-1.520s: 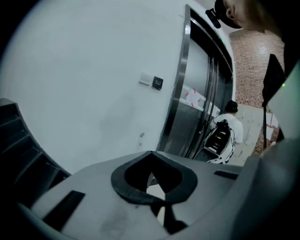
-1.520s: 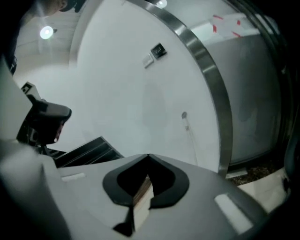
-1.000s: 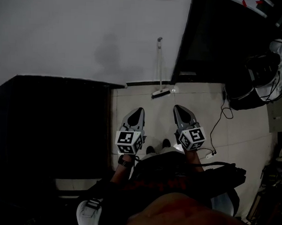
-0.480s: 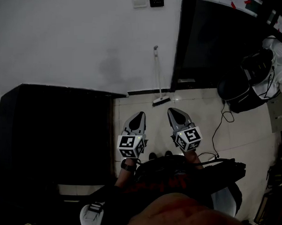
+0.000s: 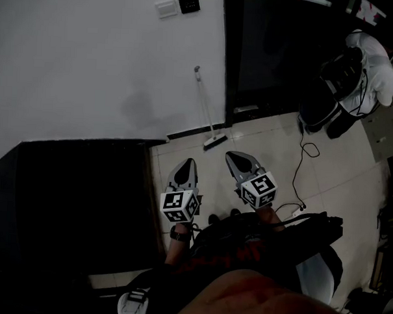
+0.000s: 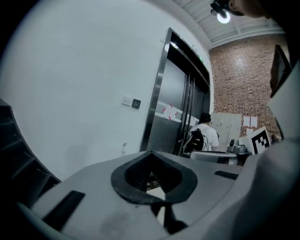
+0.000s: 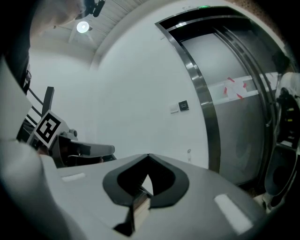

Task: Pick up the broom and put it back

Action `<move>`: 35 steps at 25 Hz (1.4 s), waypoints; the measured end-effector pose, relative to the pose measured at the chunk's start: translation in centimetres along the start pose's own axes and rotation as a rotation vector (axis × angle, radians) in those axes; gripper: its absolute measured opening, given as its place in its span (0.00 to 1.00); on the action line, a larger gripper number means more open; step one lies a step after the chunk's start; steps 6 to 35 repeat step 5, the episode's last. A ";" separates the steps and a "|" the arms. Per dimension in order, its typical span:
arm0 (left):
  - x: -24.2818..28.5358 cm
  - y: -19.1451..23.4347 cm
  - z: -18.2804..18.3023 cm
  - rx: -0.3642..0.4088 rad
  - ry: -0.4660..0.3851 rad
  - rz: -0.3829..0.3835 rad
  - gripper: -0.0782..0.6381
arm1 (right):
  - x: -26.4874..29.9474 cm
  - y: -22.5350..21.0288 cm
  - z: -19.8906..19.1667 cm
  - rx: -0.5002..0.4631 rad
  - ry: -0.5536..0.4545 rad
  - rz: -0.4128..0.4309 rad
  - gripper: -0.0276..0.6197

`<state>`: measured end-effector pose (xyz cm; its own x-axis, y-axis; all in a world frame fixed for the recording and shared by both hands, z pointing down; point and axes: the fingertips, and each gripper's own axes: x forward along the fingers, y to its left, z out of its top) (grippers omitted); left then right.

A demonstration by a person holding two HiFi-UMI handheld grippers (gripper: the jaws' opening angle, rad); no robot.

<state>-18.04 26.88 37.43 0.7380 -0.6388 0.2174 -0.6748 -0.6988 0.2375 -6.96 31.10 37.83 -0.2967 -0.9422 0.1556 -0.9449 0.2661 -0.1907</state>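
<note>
Head view has swung, so the broom (image 5: 204,111) now shows further left; both tongs barely shifted. Broom leans on the wall (image 5: 90,51), head on the floor. Left gripper (image 5: 187,166) and right gripper (image 5: 234,158) are pinched shut, empty, well short of the broom. Fits either waiting to be fetched or already returned. Only the wall props it, so a knock likely tips it. Black cabinet (image 5: 71,193) left of broom, door frame (image 5: 230,57) just right, floor cable (image 5: 300,170) further right: trip risk.
</note>
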 end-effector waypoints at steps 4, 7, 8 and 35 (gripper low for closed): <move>0.4 -0.6 -0.5 0.005 0.008 -0.011 0.12 | -0.8 -0.5 -0.4 0.014 0.000 -0.009 0.04; 0.5 -0.9 -0.6 0.006 0.009 -0.014 0.12 | -1.0 -0.6 -0.4 0.019 -0.001 -0.011 0.04; 0.5 -0.9 -0.6 0.006 0.009 -0.014 0.12 | -1.0 -0.6 -0.4 0.019 -0.001 -0.011 0.04; 0.5 -0.9 -0.6 0.006 0.009 -0.014 0.12 | -1.0 -0.6 -0.4 0.019 -0.001 -0.011 0.04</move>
